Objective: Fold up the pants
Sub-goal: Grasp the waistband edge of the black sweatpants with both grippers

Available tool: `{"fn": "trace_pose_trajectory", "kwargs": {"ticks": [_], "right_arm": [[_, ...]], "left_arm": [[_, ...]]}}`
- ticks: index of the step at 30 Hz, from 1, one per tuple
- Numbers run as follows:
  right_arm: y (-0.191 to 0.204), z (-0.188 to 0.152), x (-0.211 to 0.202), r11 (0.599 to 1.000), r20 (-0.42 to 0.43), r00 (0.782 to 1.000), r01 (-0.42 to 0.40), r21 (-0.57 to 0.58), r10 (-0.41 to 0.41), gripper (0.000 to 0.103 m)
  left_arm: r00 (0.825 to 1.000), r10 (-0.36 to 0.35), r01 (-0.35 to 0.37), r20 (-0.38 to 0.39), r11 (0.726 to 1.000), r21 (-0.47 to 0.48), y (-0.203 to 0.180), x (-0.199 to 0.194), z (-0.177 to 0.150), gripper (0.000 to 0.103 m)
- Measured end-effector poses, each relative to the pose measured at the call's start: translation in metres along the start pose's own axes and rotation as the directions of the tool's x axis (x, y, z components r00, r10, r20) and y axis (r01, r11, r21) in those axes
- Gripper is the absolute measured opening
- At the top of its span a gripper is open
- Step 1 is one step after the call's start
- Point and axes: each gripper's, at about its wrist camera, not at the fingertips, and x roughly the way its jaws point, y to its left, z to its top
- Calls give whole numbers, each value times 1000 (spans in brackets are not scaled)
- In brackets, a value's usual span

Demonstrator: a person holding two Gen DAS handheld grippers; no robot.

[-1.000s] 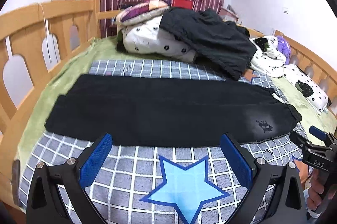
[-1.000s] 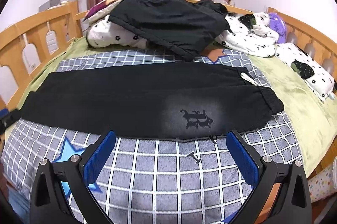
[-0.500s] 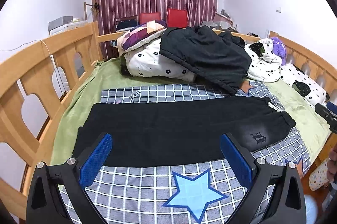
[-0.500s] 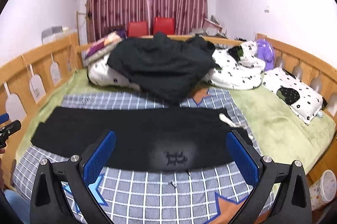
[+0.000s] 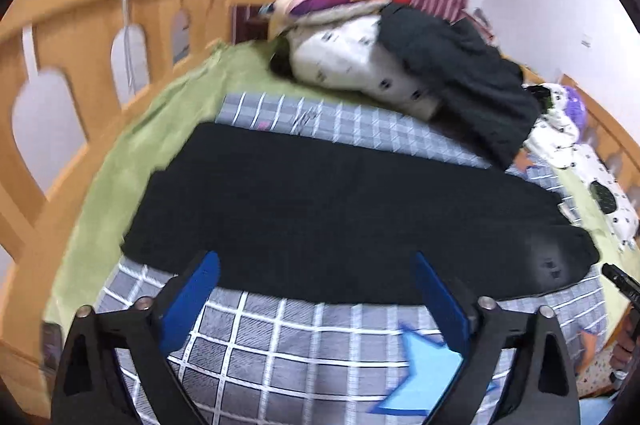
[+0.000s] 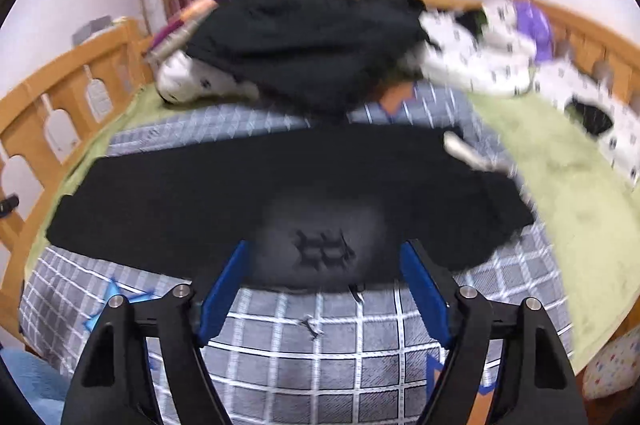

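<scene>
Black pants (image 5: 340, 209) lie flat across the grey checked blanket (image 5: 304, 337), leg ends to the left and waistband to the right. They also show in the right wrist view (image 6: 224, 193), with a faded patch and logo (image 6: 324, 249) near the front edge. My left gripper (image 5: 316, 265) is open and empty, its blue pads just above the pants' near edge. My right gripper (image 6: 326, 253) is open and empty, its pads either side of the logo patch. Both views are blurred.
A pile of pillows and a black jacket (image 5: 460, 73) sits at the back of the bed. A wooden rail (image 5: 80, 37) runs along the left and another (image 6: 580, 25) on the right. A white drawstring (image 6: 464, 153) lies near the waistband.
Both grippers have dropped and moved in toward the near edge of the pants, after pulling back and up half a second ago. The pants have not moved.
</scene>
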Motion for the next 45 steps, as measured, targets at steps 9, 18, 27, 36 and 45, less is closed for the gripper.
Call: {"fn": "trace_pose_trajectory", "kwargs": {"ticks": [9,18,27,36,45], "right_arm": [[-72,-54,90,971,-120,992,-19,237,48,70],[-77,-47,127,948,-72,994,-61,312,88,28],[-53,19,88,983,52,997,-64,171,56,16],[-49,109,119,989,137,989,-70,131,52,15],[-45,150,226,995,65,998,-1,95,-6,22]], "left_arm": [[977,-176,133,-123,946,-297,67,101,-69,84],[986,-145,96,-84,899,-427,80,131,-52,40],[992,-124,121,7,955,-271,71,93,11,13],[989,-21,38,144,992,-117,35,123,111,13],[993,78,-73,87,996,-55,15,239,136,13]]}}
